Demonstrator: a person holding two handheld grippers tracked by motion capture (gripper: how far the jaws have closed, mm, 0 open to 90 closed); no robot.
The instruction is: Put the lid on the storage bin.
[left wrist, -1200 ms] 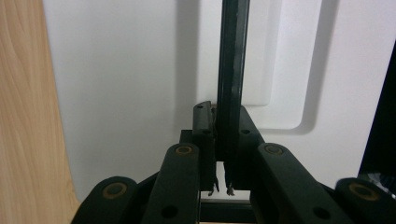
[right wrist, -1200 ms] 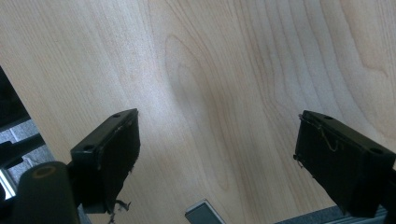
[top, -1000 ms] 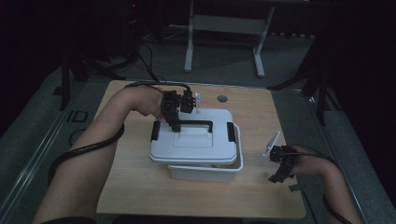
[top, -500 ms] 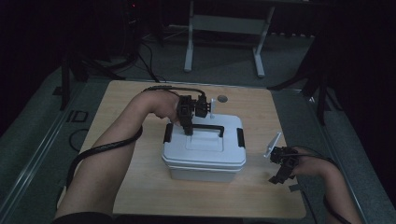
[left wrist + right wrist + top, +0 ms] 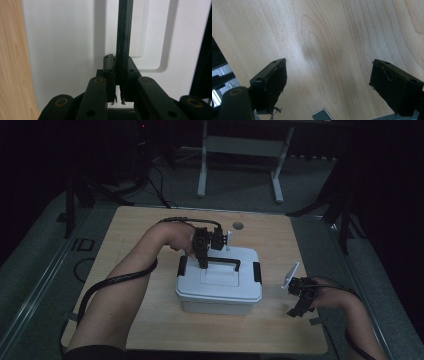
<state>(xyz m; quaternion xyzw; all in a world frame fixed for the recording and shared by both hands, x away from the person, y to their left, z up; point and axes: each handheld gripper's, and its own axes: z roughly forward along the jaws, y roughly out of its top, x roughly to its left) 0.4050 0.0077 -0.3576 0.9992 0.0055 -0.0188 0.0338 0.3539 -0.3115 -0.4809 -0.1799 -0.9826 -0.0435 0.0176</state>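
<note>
Now the left gripper (image 5: 203,262) is clamped on the black handle (image 5: 223,262) of a white box (image 5: 220,290); in the left gripper view its tips (image 5: 119,75) pinch the thin dark bar (image 5: 124,35) from both sides, with the white lid (image 5: 62,42) right behind it. Seen from above, this gripper grasps the handle near its left end and points down onto the lid. Black latches sit on the lid's two short ends, the left one (image 5: 182,265) just beside the gripper, the right one (image 5: 257,272) past the handle's other end. The box stands on the wooden table (image 5: 130,230), near its middle.

Well apart from the box, the right gripper (image 5: 298,304) sits by the table's right edge. Its jaws stand wide with nothing between them, bare wood (image 5: 329,50) beneath. A small grey piece (image 5: 322,115) lies on the wood close below the gap.
</note>
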